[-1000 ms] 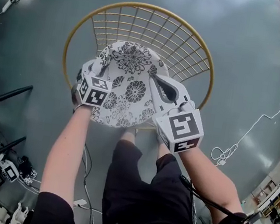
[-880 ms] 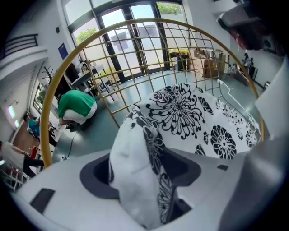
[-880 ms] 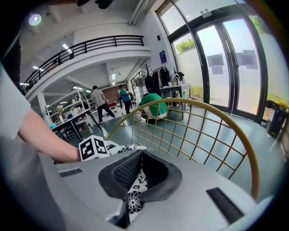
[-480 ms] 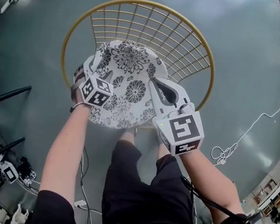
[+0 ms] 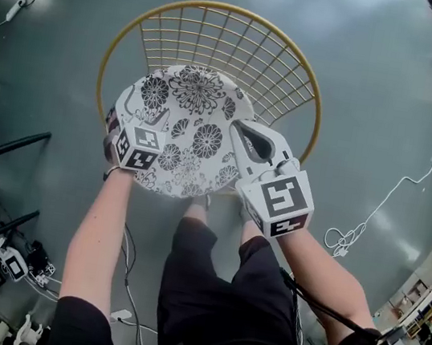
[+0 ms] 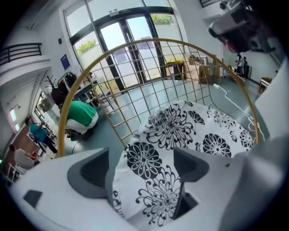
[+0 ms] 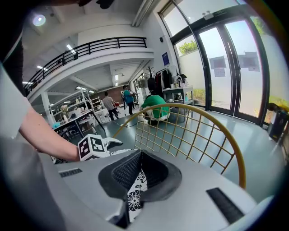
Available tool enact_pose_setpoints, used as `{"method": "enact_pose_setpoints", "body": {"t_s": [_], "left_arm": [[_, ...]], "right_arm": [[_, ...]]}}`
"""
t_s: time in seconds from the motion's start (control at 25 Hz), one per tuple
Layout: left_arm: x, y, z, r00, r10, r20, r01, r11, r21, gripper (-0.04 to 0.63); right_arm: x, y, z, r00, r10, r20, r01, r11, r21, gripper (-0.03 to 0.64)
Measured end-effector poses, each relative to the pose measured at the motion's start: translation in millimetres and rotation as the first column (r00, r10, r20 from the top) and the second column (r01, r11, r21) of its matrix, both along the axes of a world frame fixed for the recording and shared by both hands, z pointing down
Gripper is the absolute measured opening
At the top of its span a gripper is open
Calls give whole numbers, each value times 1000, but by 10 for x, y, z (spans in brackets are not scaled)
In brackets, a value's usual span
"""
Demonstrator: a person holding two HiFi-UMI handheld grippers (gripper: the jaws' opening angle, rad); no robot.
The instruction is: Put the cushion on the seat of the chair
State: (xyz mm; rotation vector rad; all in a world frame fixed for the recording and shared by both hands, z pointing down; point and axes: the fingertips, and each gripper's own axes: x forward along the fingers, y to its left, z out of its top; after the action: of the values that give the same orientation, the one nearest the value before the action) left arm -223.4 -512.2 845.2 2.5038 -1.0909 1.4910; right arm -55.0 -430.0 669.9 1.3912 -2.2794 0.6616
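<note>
Floral cushion flat on gold wire chair seat

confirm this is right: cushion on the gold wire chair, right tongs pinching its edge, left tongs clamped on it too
No. The left gripper view shows the left tongs open, having just been opening, the cushion lying loose between them. The rest holds.

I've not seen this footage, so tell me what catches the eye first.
A black-and-white flowered cushion lies in the round gold wire chair at the centre. The right gripper pinches its near edge. The left gripper, at its left edge, has just been opening its jaws, with the cushion loose between them.
</note>
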Motion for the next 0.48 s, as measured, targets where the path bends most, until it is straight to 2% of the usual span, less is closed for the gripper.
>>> {"method": "enact_pose_setpoints", "body": {"t_s": [0.12, 0.24, 0.32, 0.4, 0.48], "left_arm": [[-17, 27, -382, 997, -40, -72, 44, 997, 59, 425], [25, 161, -789, 978, -90, -188, 104, 993, 61, 425], [165, 294, -1055, 946, -123, -300, 136, 990, 23, 425], [296, 462, -1306, 898, -157, -411, 157, 987, -33, 424], [365, 603, -1579, 855, -192, -482, 188, 980, -58, 423]], "right_arm": [[-11, 13, -181, 1000, -9, 8, 9, 1000, 24, 11], [9, 48, -369, 1000, -15, 25, 14, 999, 44, 11], [79, 96, -487, 999, -19, 33, 17, 998, 57, 11], [112, 155, -637, 999, -31, 43, 27, 997, 72, 11], [108, 206, -818, 997, -50, 55, 45, 995, 94, 11]]}}
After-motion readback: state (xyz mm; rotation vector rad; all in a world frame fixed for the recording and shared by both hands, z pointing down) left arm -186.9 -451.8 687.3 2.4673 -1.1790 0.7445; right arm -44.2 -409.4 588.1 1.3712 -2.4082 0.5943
